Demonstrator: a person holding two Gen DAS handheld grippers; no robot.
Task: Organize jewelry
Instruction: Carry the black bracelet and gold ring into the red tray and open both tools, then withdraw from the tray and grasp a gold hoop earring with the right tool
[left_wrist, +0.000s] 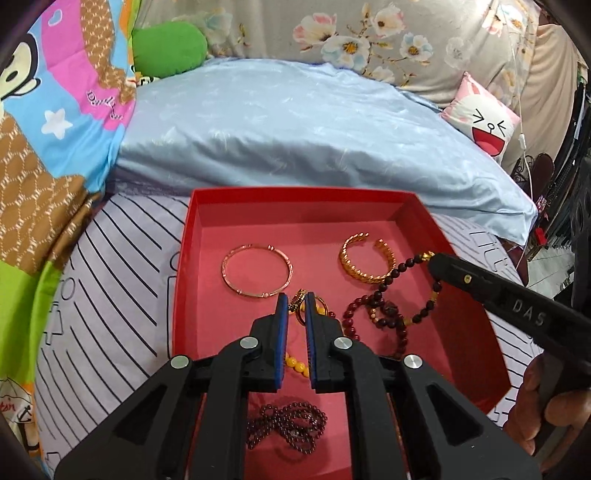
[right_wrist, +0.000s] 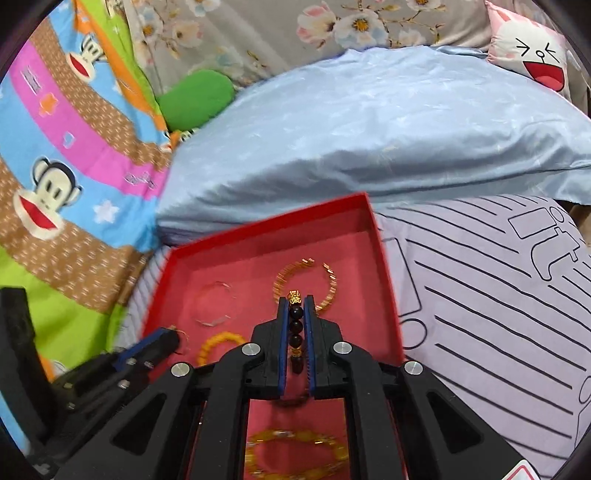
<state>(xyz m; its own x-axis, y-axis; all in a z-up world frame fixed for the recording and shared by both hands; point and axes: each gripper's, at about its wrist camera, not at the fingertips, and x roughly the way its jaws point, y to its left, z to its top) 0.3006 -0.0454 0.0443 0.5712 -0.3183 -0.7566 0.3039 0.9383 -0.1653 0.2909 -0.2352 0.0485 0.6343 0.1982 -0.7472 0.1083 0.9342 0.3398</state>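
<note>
A red box (left_wrist: 192, 236) on the bed holds the jewelry: a thin rose-gold bangle (left_wrist: 257, 270), a gold cuff (left_wrist: 365, 257), dark red bead bracelets (left_wrist: 384, 317), yellow beads (left_wrist: 295, 363) and a dark bead string (left_wrist: 288, 421). My left gripper (left_wrist: 296, 301) is nearly shut on a gold ring (left_wrist: 299, 300) over the box. My right gripper (right_wrist: 296, 301) is shut on a dark bead bracelet with a gold charm (right_wrist: 295, 317); it hangs from the gripper in the left wrist view (left_wrist: 410, 262). The box (right_wrist: 384, 258), cuff (right_wrist: 325, 284) and yellow bracelet (right_wrist: 295, 450) show in the right wrist view.
A light blue pillow (left_wrist: 295, 136) lies behind the box. A cartoon quilt (left_wrist: 55, 129) is at the left, a rabbit-face cushion (left_wrist: 484, 122) at the back right. The striped lilac sheet (right_wrist: 498, 314) spreads right of the box.
</note>
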